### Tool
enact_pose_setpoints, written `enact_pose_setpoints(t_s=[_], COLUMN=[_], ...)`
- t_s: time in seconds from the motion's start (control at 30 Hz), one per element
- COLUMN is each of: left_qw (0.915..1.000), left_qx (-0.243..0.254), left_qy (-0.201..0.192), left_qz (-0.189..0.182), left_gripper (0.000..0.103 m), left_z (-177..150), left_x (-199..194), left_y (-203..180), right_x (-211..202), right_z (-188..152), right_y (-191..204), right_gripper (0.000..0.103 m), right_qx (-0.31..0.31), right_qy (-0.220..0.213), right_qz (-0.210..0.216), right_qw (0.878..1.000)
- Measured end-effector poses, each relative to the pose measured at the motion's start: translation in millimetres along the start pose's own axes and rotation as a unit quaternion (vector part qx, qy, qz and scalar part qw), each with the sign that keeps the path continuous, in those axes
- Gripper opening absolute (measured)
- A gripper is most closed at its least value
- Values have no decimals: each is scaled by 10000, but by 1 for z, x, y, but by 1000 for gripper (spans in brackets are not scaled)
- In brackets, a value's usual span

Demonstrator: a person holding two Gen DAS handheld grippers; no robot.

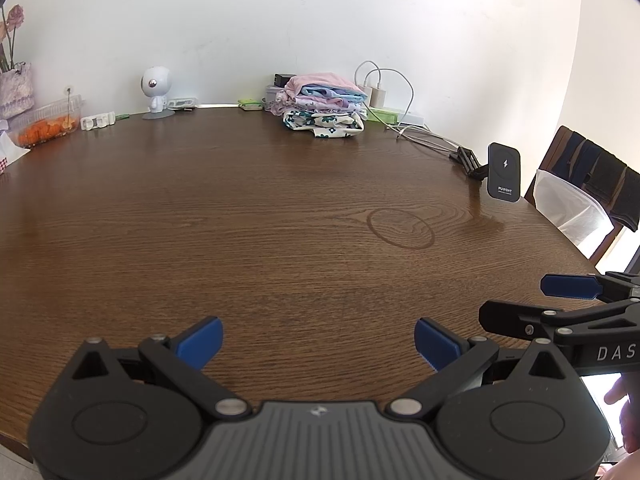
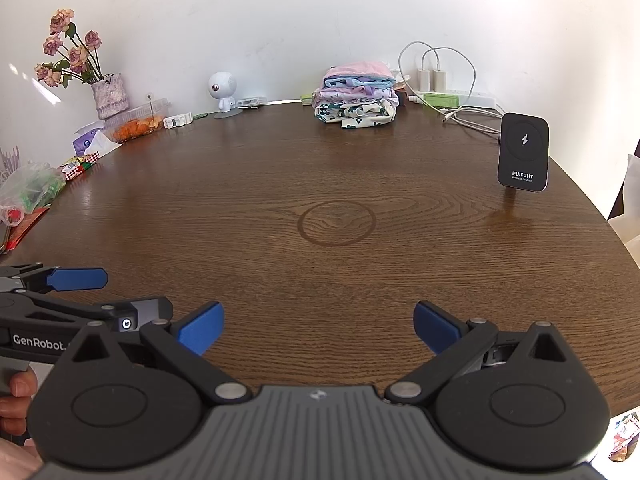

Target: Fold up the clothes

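A stack of folded clothes (image 1: 322, 104) (image 2: 356, 96), pink on top and a green-flowered white piece at the bottom, rests at the far edge of the brown wooden table (image 1: 240, 220) (image 2: 280, 168) by the wall. My left gripper (image 1: 318, 340) hovers open over the near table edge with nothing between its blue pads. My right gripper (image 2: 316, 326) is open too, just as empty, side by side with the left. Each gripper shows at the edge of the other's view. Both are far from the clothes.
A black wireless charger stand (image 1: 504, 172) (image 2: 523, 152) stands at the right with white cables (image 2: 464, 116) behind it. A small white robot figure (image 2: 223, 90), a box of orange food (image 2: 136, 122), a vase of flowers (image 2: 108, 96) and snack bags (image 2: 28, 188) line the back left. A chair (image 1: 588, 184) stands right.
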State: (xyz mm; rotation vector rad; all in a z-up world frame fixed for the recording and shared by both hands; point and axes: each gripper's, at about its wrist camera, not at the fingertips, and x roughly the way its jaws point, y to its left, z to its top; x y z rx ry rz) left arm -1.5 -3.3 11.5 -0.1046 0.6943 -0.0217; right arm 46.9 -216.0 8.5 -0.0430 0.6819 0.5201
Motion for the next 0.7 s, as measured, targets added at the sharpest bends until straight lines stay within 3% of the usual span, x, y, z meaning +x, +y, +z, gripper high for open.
enact_pose_setpoints(t_s=[0.7], left_qw=[10000], left_qx=[-18], left_qy=[3], left_qz=[10], left_gripper=[102], left_z=[-1], left_x=[0], left_y=[3], right_x=[3], right_z=[-1], right_y=[0], right_gripper=[103], right_qx=[-7], right_qy=[40], right_qz=[7], right_qw=[10000])
